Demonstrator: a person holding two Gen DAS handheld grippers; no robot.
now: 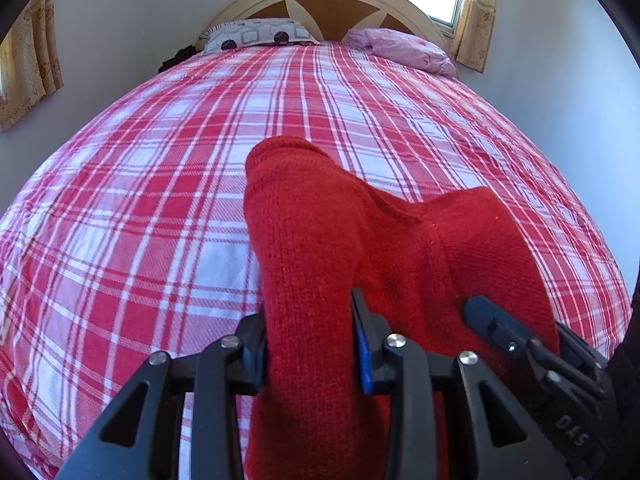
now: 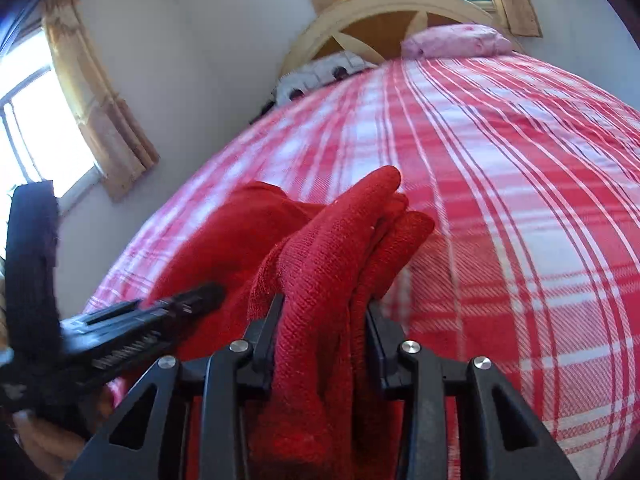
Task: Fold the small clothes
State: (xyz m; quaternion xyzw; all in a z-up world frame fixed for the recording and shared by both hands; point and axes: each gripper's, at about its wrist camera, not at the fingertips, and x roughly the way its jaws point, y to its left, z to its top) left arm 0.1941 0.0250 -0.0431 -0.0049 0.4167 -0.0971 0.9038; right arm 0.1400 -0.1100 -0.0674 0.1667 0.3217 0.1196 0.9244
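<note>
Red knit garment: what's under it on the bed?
The red knit garment, clamped by the left gripper and right gripper, lies over the plaid bedspread. Anything beneath the cloth is covered.

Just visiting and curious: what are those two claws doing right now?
Left gripper shut on red knit garment. Right gripper shut on another bunched part. Garment lifted over plaid bed. Nothing in the way.
</note>
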